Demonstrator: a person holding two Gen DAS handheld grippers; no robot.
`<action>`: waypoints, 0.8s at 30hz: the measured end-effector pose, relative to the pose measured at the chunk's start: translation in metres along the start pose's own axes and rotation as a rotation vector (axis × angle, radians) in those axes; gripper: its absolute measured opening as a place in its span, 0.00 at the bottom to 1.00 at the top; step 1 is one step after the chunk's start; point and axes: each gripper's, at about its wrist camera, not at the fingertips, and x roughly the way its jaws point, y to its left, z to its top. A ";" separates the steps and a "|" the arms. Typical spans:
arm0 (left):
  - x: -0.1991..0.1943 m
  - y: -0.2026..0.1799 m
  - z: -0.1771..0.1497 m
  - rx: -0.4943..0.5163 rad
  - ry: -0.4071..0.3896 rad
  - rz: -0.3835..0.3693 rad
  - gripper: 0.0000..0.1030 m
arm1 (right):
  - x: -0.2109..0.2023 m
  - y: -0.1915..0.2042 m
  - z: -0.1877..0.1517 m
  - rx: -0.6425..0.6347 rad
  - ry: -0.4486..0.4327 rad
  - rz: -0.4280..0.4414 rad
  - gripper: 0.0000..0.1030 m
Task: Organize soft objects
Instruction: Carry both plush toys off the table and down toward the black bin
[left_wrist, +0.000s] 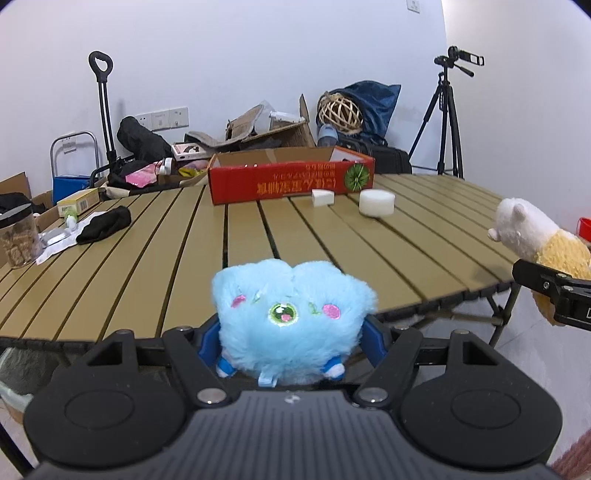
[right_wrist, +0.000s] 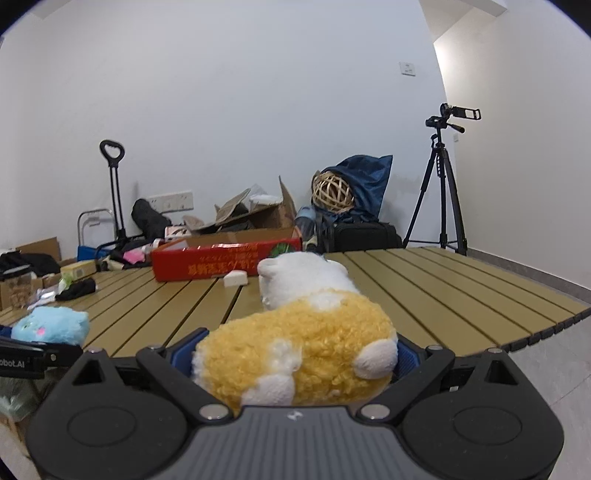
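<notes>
Transport of two plush toys toward the red cardboard box (left_wrist: 291, 181). The left tool (left_wrist: 293, 341) is clamped on the blue plush toy (left_wrist: 293, 314), whose body bulges between the blue pads (left_wrist: 208, 345); the right tool (right_wrist: 295, 360) is clamped on the yellow-and-white plush toy (right_wrist: 306, 347), gripped around its yellow hindquarters with the white head projecting forward. Both toys are carried at the near edge of the slatted bench (left_wrist: 184, 236), well apart from the box, which stands open-topped at the far side. Two white foam pieces (left_wrist: 376, 202) lie on the bench just in front of the box and are not yet collected.

For a clean delivery, each toy is best kept clear above the slats until it is over the box opening, and the near wall of the box is to be cleared before any descent. The protruding head of the yellow-and-white toy is judged likely to catch that wall if it is brought in low. The tools are best kept apart on approach, and one toy released before the other, so that the narrow opening is not contested. Release is advised only once the toy hangs inside the walls, since soft bodies may rebound or roll out.
</notes>
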 end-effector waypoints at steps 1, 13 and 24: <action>-0.002 0.001 -0.003 0.003 0.005 0.001 0.71 | -0.002 0.002 -0.002 -0.004 0.008 0.003 0.94; -0.025 0.009 -0.040 0.029 0.093 0.015 0.71 | -0.034 0.019 -0.033 -0.045 0.103 0.038 0.94; -0.038 0.019 -0.075 0.041 0.183 0.033 0.71 | -0.055 0.031 -0.064 -0.056 0.239 0.075 0.94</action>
